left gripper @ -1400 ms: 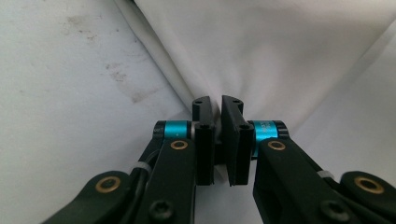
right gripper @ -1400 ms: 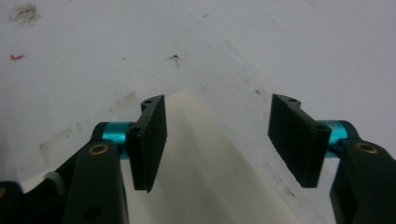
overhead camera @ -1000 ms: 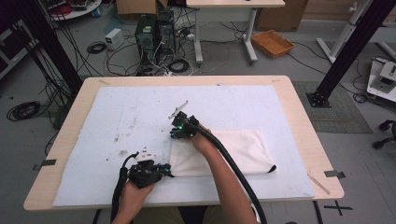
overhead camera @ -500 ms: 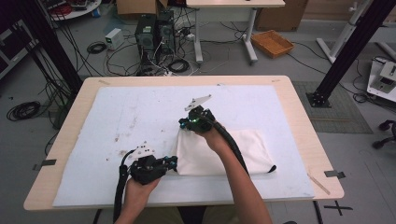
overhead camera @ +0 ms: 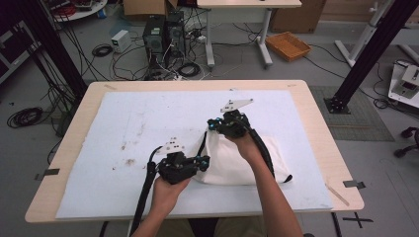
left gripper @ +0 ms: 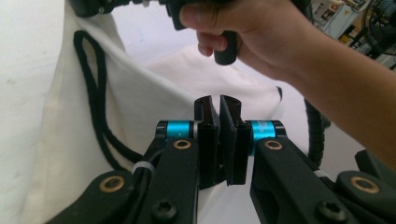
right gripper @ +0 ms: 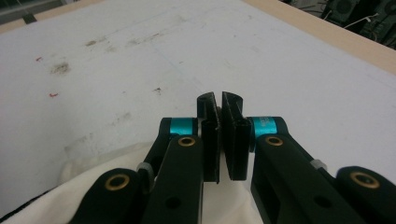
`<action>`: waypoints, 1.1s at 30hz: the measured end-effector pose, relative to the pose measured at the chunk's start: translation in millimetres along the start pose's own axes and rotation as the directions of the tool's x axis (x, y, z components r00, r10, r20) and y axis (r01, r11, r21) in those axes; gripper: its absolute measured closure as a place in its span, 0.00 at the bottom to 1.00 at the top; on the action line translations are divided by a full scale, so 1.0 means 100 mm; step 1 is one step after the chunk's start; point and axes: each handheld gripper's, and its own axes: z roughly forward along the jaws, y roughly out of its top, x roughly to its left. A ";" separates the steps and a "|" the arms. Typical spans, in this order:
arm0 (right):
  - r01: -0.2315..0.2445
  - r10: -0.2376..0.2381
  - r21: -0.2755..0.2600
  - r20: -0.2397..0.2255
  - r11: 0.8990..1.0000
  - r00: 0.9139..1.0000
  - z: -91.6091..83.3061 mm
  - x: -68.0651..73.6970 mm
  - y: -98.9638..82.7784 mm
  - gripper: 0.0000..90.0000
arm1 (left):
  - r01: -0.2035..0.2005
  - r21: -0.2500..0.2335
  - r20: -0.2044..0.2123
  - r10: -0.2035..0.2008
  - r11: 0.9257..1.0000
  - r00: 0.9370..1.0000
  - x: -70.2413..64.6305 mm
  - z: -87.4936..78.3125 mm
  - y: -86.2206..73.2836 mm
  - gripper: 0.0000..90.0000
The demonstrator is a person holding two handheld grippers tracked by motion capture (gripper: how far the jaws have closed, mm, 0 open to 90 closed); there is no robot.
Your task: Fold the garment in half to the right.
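Note:
A cream drawstring bag lies right of centre on the white sheet, its left edge raised off the table. My left gripper is shut on the near part of that edge. In the left gripper view its jaws pinch the cloth, and the black cord hangs in a loop to the left. My right gripper is shut on the far part of the edge and held higher. In the right gripper view the closed jaws rise out of the bag over the sheet.
A white sheet with brown stains covers most of the wooden table. Tape strips sit at the table's side edges. Beyond the far edge stand computer cases among cables on the floor.
Both hands have risen and moved right and away from me. The bag's left edge has come up off the sheet with them, the right gripper climbing higher.

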 end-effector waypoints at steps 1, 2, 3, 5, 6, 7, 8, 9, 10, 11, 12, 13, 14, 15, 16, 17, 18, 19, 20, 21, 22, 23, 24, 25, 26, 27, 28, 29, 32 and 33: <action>-0.004 0.004 -0.010 -0.002 1.000 1.000 -0.03 -0.02 -0.02 0.96 | -0.005 0.005 0.004 0.005 1.000 1.000 -0.04 0.05 0.04 0.95; -0.011 0.011 -0.019 -0.003 1.000 1.000 -0.08 -0.05 -0.04 0.96 | -0.016 0.015 0.010 0.015 1.000 1.000 -0.08 0.11 0.08 0.95; -0.019 0.019 -0.036 -0.003 0.999 1.000 -0.14 -0.08 -0.06 0.96 | -0.023 0.023 0.013 0.023 0.999 1.000 -0.11 0.15 0.11 0.95; -0.030 0.030 -0.056 -0.001 0.998 1.000 -0.23 -0.13 -0.11 0.96 | -0.042 0.044 0.028 0.041 0.998 0.999 -0.21 0.29 0.18 0.95; -0.039 0.040 -0.068 0.002 0.997 0.999 -0.30 -0.17 -0.15 0.96 | -0.051 0.051 0.034 0.049 0.997 0.998 -0.24 0.34 0.20 0.95; -0.047 0.047 -0.073 0.000 0.996 0.999 -0.34 -0.20 -0.17 0.96 | -0.058 0.059 0.043 0.056 0.997 0.998 -0.29 0.41 0.23 0.95; -0.058 0.059 -0.084 0.001 0.995 0.998 -0.39 -0.23 -0.21 0.96 | -0.064 0.068 0.050 0.061 0.996 0.997 -0.34 0.49 0.25 0.95; -0.071 0.071 -0.092 0.001 0.993 0.997 -0.44 -0.27 -0.24 0.96 | -0.070 0.075 0.059 0.066 0.995 0.996 -0.38 0.57 0.27 0.95; -0.080 0.081 -0.102 0.002 0.992 0.997 -0.49 -0.30 -0.28 0.96 | -0.078 0.085 0.066 0.073 0.993 0.995 -0.43 0.65 0.29 0.95; -0.090 0.090 -0.110 0.002 0.990 0.996 -0.53 -0.33 -0.31 0.96 | -0.087 0.098 0.070 0.081 0.991 0.994 -0.48 0.72 0.30 0.95; -0.095 0.096 -0.114 0.007 0.989 0.995 -0.58 -0.37 -0.35 0.96 | -0.098 0.112 0.074 0.090 0.989 0.993 -0.52 0.80 0.32 0.95; -0.097 0.098 -0.118 0.010 0.988 0.995 -0.62 -0.40 -0.38 0.96 | -0.105 0.126 0.076 0.096 0.986 0.992 -0.55 0.89 0.33 0.95; -0.097 0.098 -0.118 0.010 0.988 0.995 -0.62 -0.40 -0.38 0.96 | -0.105 0.126 0.076 0.096 0.986 0.992 -0.55 0.89 0.33 0.95; -0.103 0.106 -0.122 0.016 0.987 0.994 -0.66 -0.42 -0.40 0.96 | -0.104 0.153 0.074 0.094 0.983 0.993 -0.61 1.06 0.36 0.95; -0.107 0.112 -0.126 0.031 0.986 0.993 -0.75 -0.47 -0.47 0.96 | -0.102 0.160 0.076 0.091 0.982 0.993 -0.63 1.12 0.37 0.95; -0.111 0.117 -0.128 0.034 0.986 0.993 -0.78 -0.50 -0.49 0.96 | -0.095 0.168 0.077 0.083 0.981 0.994 -0.65 1.19 0.37 0.95; -0.114 0.119 -0.128 0.040 0.985 0.992 -0.81 -0.52 -0.52 0.96 | -0.098 0.179 0.078 0.085 0.979 0.993 -0.67 1.25 0.37 0.95; -0.116 0.123 -0.127 0.049 0.985 0.991 -0.84 -0.54 -0.55 0.96 | -0.097 0.184 0.079 0.084 0.978 0.993 -0.69 1.31 0.37 0.95; -0.121 0.129 -0.126 0.056 0.985 0.990 -0.86 -0.57 -0.57 0.96 | -0.099 0.193 0.082 0.085 0.976 0.993 -0.71 1.36 0.36 0.95; -0.126 0.135 -0.127 0.064 0.984 0.989 -0.89 -0.59 -0.60 0.96 | -0.102 0.201 0.083 0.087 0.974 0.993 -0.72 1.41 0.36 0.95; -0.130 0.140 -0.127 0.073 0.983 0.987 -0.91 -0.61 -0.63 0.96 | -0.097 0.208 0.083 0.081 0.973 0.993 -0.73 1.47 0.36 0.95; -0.132 0.143 -0.123 0.084 0.984 0.986 -0.94 -0.63 -0.66 0.96 | -0.101 0.216 0.086 0.084 0.971 0.993 -0.74 1.51 0.35 0.95; -0.134 0.146 -0.123 0.091 0.983 0.985 -0.96 -0.65 -0.69 0.96 | -0.099 0.222 0.086 0.081 0.970 0.993 -0.75 1.56 0.35 0.95; -0.138 0.150 -0.118 0.102 0.983 0.983 -0.98 -0.66 -0.72 0.96 | -0.101 0.227 0.089 0.083 0.969 0.993 -0.75 1.60 0.34 0.95; -0.136 0.149 -0.115 0.114 0.984 0.982 -1.00 -0.68 -0.75 0.96 | -0.100 0.233 0.090 0.081 0.967 0.993 -0.76 1.64 0.34 0.95; -0.141 0.155 -0.113 0.122 0.984 0.980 -1.03 -0.70 -0.78 0.96 | -0.096 0.238 0.092 0.076 0.966 0.993 -0.77 1.68 0.34 0.95; -0.143 0.157 -0.112 0.130 0.983 0.979 -1.05 -0.72 -0.80 0.96 | -0.102 0.243 0.095 0.081 0.965 0.992 -0.78 1.72 0.33 0.95; -0.144 0.159 -0.115 0.135 0.983 0.978 -1.07 -0.73 -0.82 0.96 | -0.097 0.245 0.095 0.075 0.965 0.993 -0.79 1.75 0.33 0.95; -0.154 0.170 -0.113 0.157 0.982 0.973 -1.12 -0.76 -0.89 0.96 | -0.099 0.253 0.100 0.076 0.962 0.992 -0.83 1.85 0.33 0.95; -0.156 0.172 -0.109 0.164 0.982 0.971 -1.13 -0.76 -0.91 0.96 | -0.099 0.255 0.099 0.076 0.962 0.992 -0.84 1.89 0.33 0.94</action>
